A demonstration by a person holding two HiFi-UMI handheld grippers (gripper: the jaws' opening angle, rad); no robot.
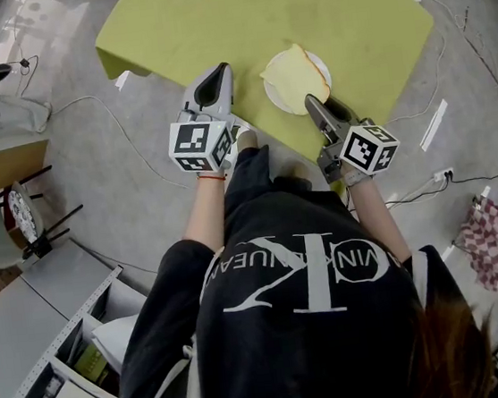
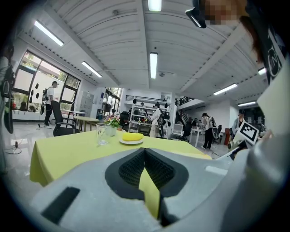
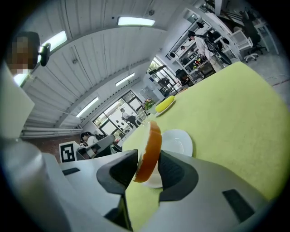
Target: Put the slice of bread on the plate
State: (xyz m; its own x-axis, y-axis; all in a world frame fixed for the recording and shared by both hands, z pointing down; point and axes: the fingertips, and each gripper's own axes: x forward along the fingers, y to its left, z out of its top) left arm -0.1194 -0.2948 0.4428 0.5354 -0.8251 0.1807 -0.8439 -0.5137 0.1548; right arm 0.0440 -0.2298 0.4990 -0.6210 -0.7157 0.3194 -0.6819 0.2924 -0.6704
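Head view: yellow-green cloth-covered table (image 1: pixel 209 18); round white plate (image 1: pixel 277 100) by its near edge; pale, brown-crusted slice of bread (image 1: pixel 292 73) tilted over the plate, near end at the right gripper (image 1: pixel 311 100); left gripper (image 1: pixel 216 73) beside the plate. 
Left gripper view: jaws closed together, nothing between. 
Right gripper view: jaws narrow, opening, pads against the slice of bread, on edge above the plate.

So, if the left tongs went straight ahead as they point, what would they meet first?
Probably the far plate with yellow food; the glass stands just left. The line runs low, so the green tablecloth may come first.
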